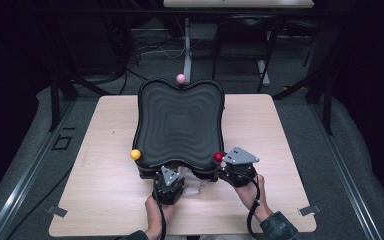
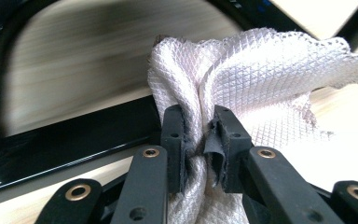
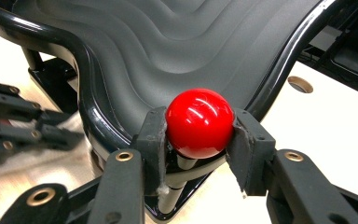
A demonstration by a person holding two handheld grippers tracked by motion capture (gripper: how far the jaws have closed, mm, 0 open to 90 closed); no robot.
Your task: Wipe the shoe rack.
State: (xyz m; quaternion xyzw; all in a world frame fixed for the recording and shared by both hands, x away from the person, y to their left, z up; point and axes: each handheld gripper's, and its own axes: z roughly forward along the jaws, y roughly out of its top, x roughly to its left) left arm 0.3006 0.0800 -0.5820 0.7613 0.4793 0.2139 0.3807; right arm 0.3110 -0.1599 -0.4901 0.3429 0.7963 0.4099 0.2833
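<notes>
1. Table (image 1: 105, 200): light wood top, carrying black tray (image 1: 180, 122) at centre, reaching toward far edge.
2. Tray: wavy ridged dark surface, glossy black rim, raised on short black supports (image 3: 44, 77).
3. Knobs on tray: pink ball (image 1: 181, 78) at far edge, yellow ball (image 1: 135, 154) at near left corner, red ball (image 1: 218, 157) at near right corner.
4. Left gripper (image 1: 168, 186): positioned at near edge of tray, just left of centre, held from below by left hand (image 1: 156, 212).
5. Left gripper (image 2: 200, 140), own view: jaws clamped on bunched fold of white cloth (image 2: 261, 79); cloth gathered between pads, fanning out above and to right.
6. White cloth (image 1: 192, 185), high view: lying on table at near edge of tray, between both grippers.
7. Cloth texture: fine diamond weave, slightly frayed at edge.
8. Right gripper (image 1: 230, 167): positioned at near right corner of tray, held by right hand (image 1: 252, 192).
9. Right gripper (image 3: 198, 135), own view: jaws closed against both sides of red ball (image 3: 199, 122), pads touching it.
10. Red ball: mounted on short post (image 3: 186, 163) at tray rim.
11. Left gripper (image 3: 23, 123), seen from right gripper view: blurred, at left, near tray's near edge.
</notes>
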